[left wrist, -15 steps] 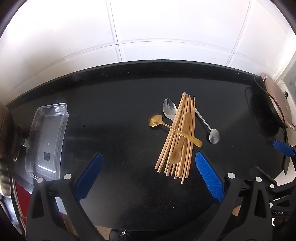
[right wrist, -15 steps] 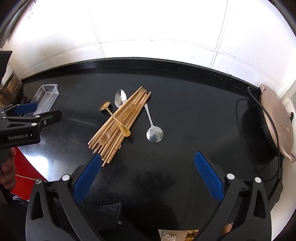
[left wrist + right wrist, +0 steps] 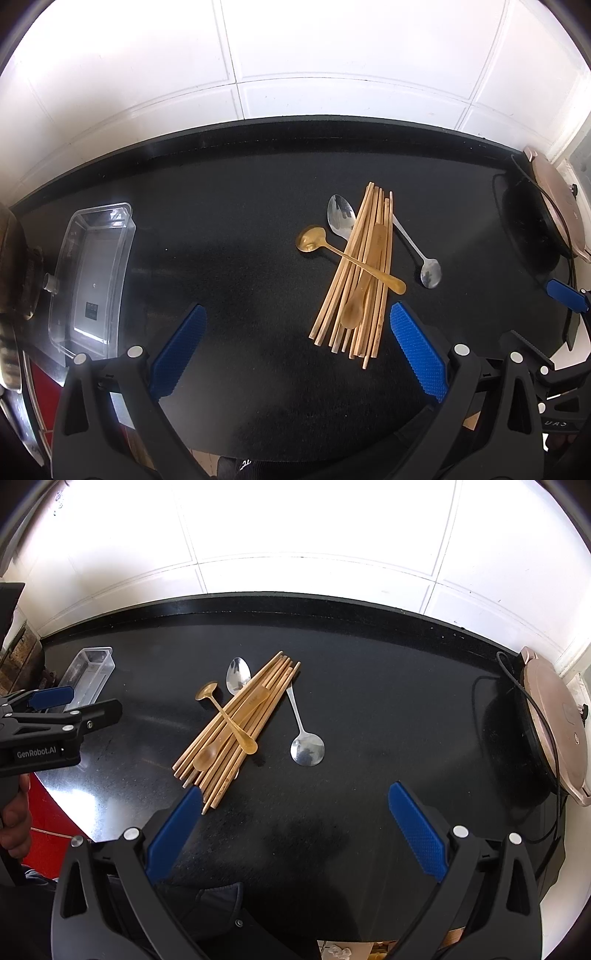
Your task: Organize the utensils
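Apparently clear plastic tray (image 3: 88, 273) empty; utensils on counter (image 3: 229, 229).

My black plastic left gripper (image 3: 297, 350) and right gripper (image 3: 295, 830) carry ribbed blue pads (image 3: 417, 350), silver screws, "GenRobot.AI" lettering.

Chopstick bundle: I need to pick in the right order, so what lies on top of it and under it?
On the chopstick bundle lie a gold spoon and a wooden spoon. Two silver spoons poke out beneath; their overlap is hidden.
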`<action>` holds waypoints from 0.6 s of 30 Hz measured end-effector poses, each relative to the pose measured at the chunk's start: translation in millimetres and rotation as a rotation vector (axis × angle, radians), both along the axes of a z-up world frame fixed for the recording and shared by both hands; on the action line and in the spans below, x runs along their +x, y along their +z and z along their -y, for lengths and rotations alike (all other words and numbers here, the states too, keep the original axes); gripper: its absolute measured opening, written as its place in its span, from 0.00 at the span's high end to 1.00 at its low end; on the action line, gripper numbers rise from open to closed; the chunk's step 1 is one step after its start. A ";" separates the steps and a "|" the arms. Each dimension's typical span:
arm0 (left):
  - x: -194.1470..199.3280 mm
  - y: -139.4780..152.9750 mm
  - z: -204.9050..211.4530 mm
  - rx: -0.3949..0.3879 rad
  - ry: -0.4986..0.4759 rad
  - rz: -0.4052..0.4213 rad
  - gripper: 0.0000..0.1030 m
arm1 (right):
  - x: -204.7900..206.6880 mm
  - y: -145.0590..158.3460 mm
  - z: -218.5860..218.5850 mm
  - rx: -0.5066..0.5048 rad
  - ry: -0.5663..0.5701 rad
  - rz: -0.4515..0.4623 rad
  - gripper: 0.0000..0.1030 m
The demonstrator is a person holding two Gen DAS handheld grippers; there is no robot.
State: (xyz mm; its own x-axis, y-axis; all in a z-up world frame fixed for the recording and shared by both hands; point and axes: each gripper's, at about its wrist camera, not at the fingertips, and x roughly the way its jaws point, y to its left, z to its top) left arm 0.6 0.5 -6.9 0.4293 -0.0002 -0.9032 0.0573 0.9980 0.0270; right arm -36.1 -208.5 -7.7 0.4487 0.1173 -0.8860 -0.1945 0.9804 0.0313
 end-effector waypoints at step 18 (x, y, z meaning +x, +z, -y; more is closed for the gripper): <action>8.2 -10.5 0.0 -0.025 0.002 -0.031 0.06 | 7.7 -1.0 2.8 0.002 -0.002 -0.011 0.05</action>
